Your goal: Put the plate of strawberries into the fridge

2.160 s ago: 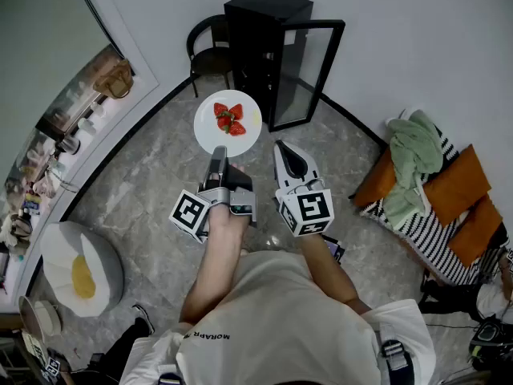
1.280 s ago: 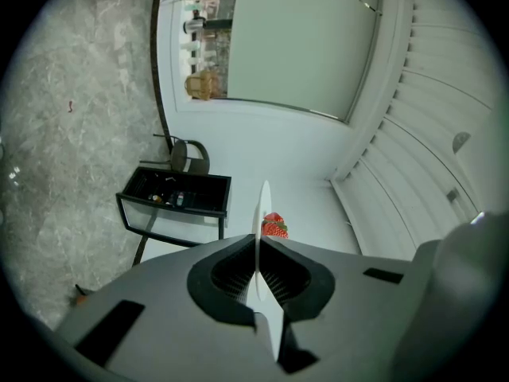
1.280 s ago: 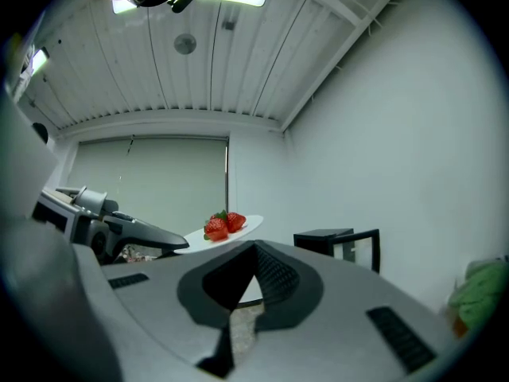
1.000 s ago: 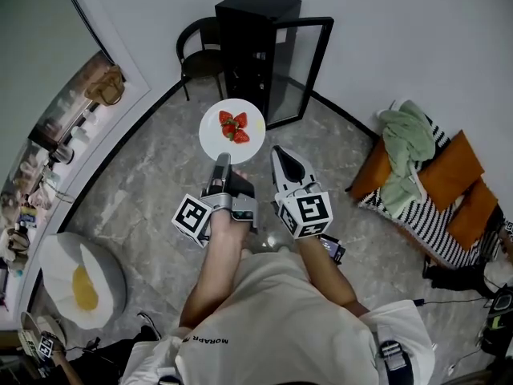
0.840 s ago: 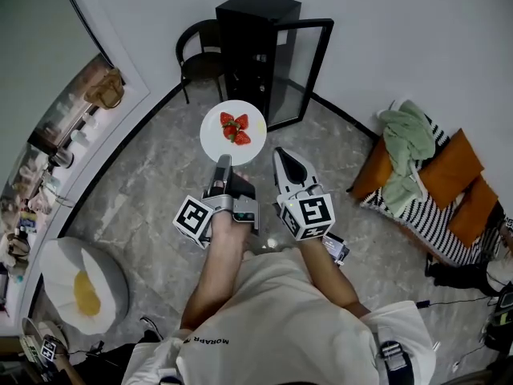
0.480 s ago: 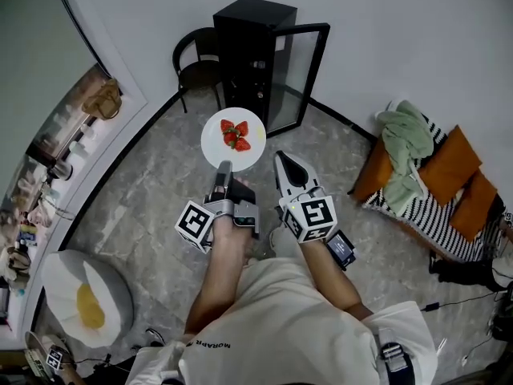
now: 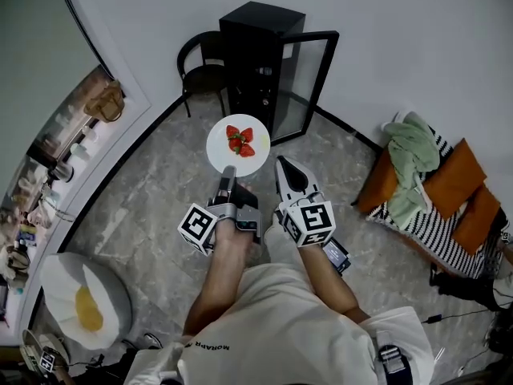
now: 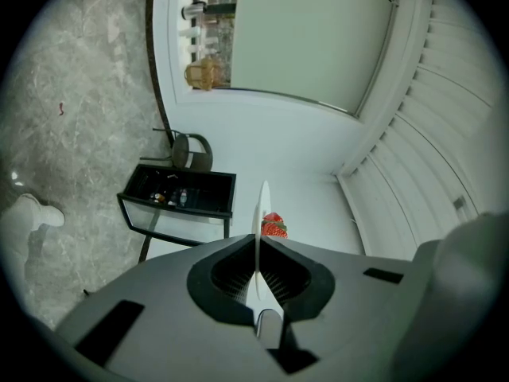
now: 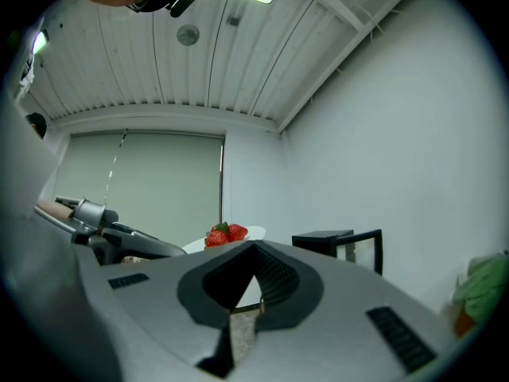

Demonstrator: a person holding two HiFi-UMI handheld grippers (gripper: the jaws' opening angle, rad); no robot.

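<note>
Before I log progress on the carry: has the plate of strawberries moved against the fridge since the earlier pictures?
Yes, slightly. In the head view the plate, in the left gripper, has shifted right, from the fridge's left front corner toward its open front.

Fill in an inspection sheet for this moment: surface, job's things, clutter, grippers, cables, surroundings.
Surface: grey marbled floor; no table seen.
Job's things: white plate held level in the air, carrying the strawberries; black fridge just ahead, its glass door swung open.
Clutter: white beanbag with a yellow patch; striped bedding with orange cushions and a green cloth.
Grippers: left gripper shut on the plate's near rim; right gripper beside it, jaws together, holding nothing.
Cables: a dark cable on the floor at lower right.
Surroundings: black chair beside the fridge; white walls; ledge of small items at left.
</note>
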